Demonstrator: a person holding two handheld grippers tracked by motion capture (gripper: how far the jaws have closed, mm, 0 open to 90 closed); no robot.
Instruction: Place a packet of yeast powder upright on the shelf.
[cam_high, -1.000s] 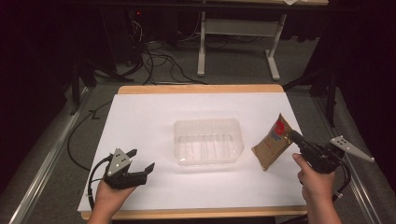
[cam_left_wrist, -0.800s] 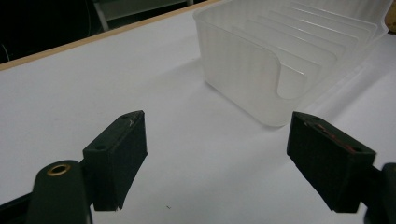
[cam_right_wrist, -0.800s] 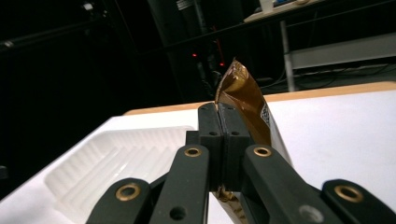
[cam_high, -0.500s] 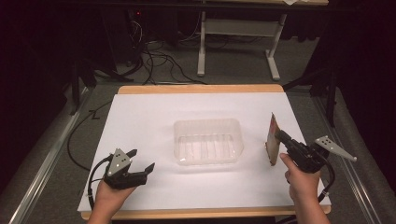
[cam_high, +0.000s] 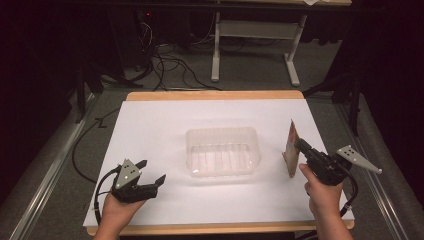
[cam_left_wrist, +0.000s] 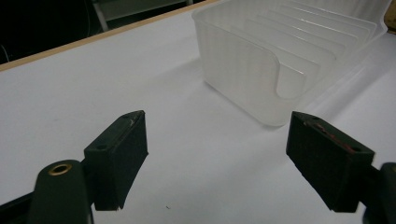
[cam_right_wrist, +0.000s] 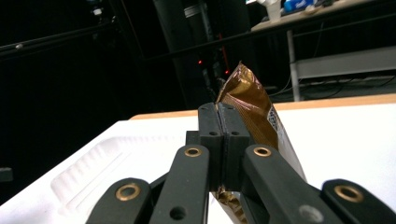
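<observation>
1. The worktop (cam_high: 165, 125) is carrying a clear tray (cam_high: 222, 151) at its middle.
2. The left gripper (cam_high: 150, 172) is resting near the front-left corner, fingers spread wide.
3. The right gripper (cam_high: 298, 145) is pinching a brown packet (cam_high: 290, 147) upright near the right edge, fingers closed on it.

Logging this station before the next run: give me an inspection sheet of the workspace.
Surface: white table with a wooden edge, bare around the work.
Job's things: brown packet held on edge, lifted at the table's right; clear plastic tray at the middle, nothing seen inside.
Clutter: nothing seen.
Grippers: right gripper shut on the packet; left gripper open, low over the table near the tray, holding nothing.
Cables: a black cable loops from the left gripper; more cables lie on the floor behind.
Surroundings: dark room, grey floor, white desk frame beyond the table.
</observation>
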